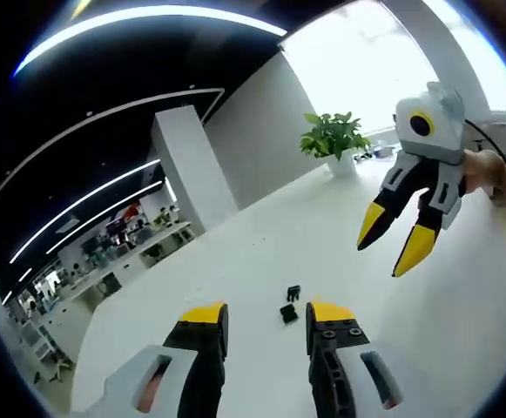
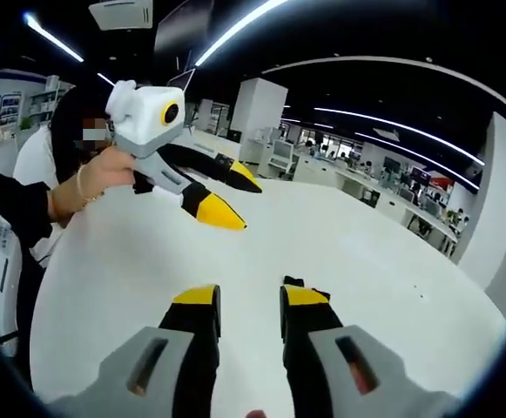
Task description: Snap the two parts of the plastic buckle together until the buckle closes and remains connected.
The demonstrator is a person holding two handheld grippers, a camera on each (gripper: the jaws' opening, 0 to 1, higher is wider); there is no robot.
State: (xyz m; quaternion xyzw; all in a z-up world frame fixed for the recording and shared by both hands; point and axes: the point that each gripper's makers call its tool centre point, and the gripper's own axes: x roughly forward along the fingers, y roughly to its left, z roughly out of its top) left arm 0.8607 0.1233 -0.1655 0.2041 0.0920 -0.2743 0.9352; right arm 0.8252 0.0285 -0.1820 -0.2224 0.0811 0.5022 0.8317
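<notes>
- In the left gripper view, a wide white table (image 1: 235, 252) runs away from me, smooth and matte, with a rounded far edge.
- My left gripper (image 1: 266, 315) rises from the bottom, jaws apart and holding nothing; the jaws are black plastic with yellow tips on grey bodies.
- Two small black buckle parts (image 1: 291, 305) lie on the table just beyond my jaw tips, close together; I cannot tell whether they touch. One is blocky, the other too small to make out.
- A potted green plant (image 1: 334, 139) stands on the far side of the table, near a bright window.
- My right gripper (image 1: 392, 239) hangs above the table at the right, its yellow-tipped jaws apart, well away from the buckle parts.
- In the right gripper view, a hand (image 2: 104, 178) grips the pale housing of my left gripper.
- My right gripper's jaws stand apart here too, a dark bit at the right jaw's tip that I cannot identify.
</notes>
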